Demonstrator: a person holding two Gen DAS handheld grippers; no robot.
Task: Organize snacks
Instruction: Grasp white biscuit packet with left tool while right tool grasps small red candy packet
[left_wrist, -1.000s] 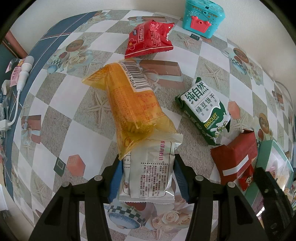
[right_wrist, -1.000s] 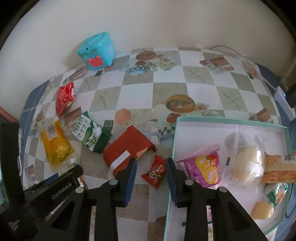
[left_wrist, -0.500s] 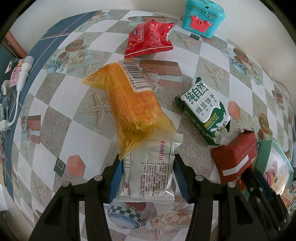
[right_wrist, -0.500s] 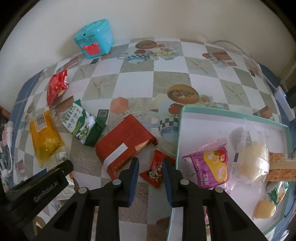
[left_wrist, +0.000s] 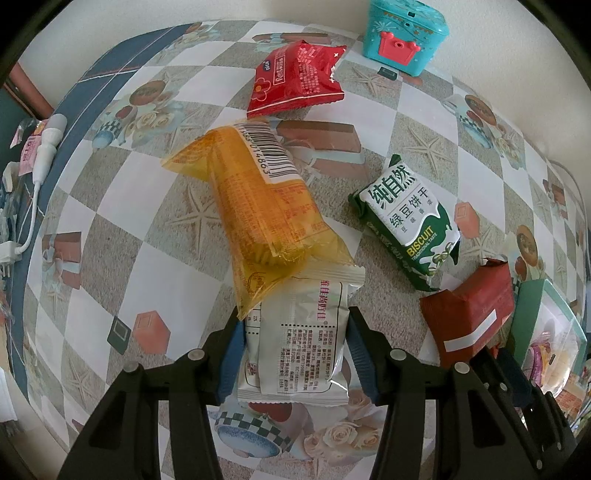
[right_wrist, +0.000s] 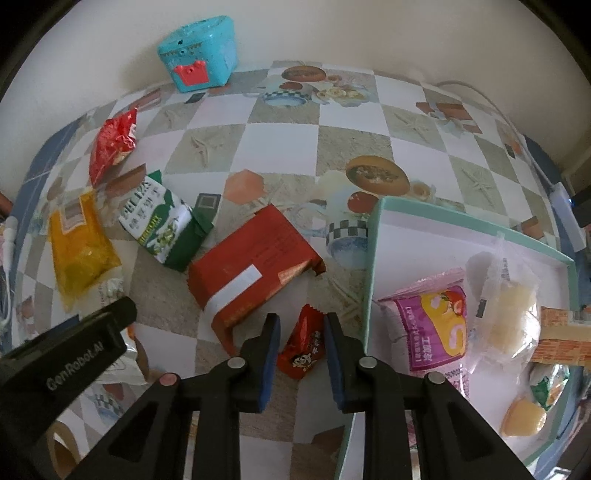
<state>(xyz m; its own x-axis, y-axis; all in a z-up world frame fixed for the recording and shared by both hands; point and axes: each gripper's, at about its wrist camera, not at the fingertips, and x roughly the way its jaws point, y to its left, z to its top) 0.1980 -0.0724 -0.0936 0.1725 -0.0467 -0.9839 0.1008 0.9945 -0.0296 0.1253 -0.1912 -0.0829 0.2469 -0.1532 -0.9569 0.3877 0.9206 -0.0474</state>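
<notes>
My left gripper has its jaws on both sides of a white snack packet, shut on it; the packet's far end lies under a yellow cake packet. My right gripper is open, its jaws straddling a small red snack sachet on the table, close to it on both sides. A teal-rimmed tray to the right holds a purple packet and several clear-wrapped snacks.
On the table lie a green biscuit pack, a dark red box-like pack, a bright red bag and a teal toy box by the wall. A white cable and plug lie at the left edge.
My right gripper has moved forward and down so that its jaws now straddle the small red sachet. My left gripper and the white packet have not moved.
</notes>
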